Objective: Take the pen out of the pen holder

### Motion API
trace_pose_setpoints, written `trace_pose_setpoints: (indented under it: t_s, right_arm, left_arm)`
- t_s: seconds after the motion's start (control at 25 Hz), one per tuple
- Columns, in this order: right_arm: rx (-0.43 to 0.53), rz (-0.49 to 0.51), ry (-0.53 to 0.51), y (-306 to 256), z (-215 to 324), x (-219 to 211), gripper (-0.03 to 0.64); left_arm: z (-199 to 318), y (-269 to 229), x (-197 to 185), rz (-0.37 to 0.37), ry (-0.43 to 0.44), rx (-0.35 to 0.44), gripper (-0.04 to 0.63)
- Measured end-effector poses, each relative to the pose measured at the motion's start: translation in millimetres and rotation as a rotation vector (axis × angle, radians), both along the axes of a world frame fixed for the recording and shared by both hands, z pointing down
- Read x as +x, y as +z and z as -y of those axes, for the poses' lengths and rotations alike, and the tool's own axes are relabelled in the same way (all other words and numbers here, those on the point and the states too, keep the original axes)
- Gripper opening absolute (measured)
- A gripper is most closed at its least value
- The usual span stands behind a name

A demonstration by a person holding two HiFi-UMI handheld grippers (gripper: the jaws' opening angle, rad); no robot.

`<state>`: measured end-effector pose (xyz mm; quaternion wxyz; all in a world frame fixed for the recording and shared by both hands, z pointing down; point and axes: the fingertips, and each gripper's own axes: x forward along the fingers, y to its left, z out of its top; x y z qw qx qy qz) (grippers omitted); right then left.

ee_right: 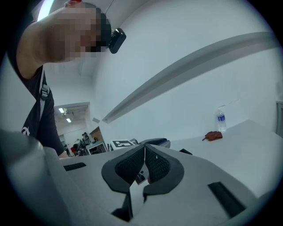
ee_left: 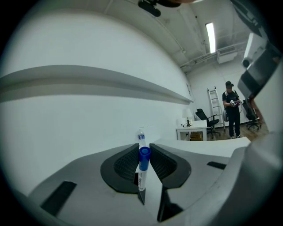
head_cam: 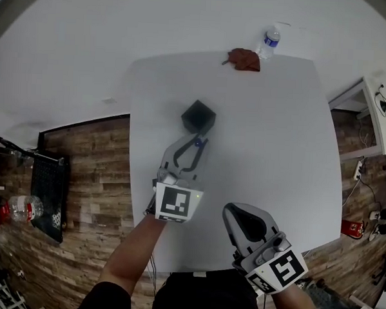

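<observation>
One white table (head_cam: 277,155), wood floor (head_cam: 90,148)

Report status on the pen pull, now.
Left gripper shut on pen, upright between jaws. Right gripper shut, empty. Pen looks clear of the pen holder. Water bottle and red cloth at far edge, not in the way.

No print can be read: the label on the blue-capped white pen (ee_left: 141,174) and the blue band on the clear plastic water bottle (head_cam: 270,41) are too small.
</observation>
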<state>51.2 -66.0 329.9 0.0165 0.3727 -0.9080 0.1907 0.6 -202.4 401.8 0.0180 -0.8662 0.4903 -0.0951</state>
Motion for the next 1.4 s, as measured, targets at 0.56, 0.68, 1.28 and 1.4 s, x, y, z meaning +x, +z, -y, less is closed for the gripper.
trace_pose_setpoints:
  t_s: [0.56, 0.68, 1.28, 1.4]
  right_arm:
    - [0.100, -0.042, 0.018, -44, -50, -13, 0.015]
    - [0.120, -0.047, 0.025, -54, -60, -16, 0.015]
    - [0.195, -0.098, 0.047, -85, -107, -32, 0.014]
    - [0.199, -0.106, 0.052, -87, -115, -36, 0.014]
  left_arm:
    - [-104, -112, -9, -0.044, 0.062, 0.098, 0.075]
    - [-130, -130, -14, -0.059, 0.064, 0.095, 0.075]
    - [-232, -176, -40, -0.102, 0.077, 0.041, 0.075]
    - [-242, -180, -45, -0.105, 0.078, 0.048, 0.075]
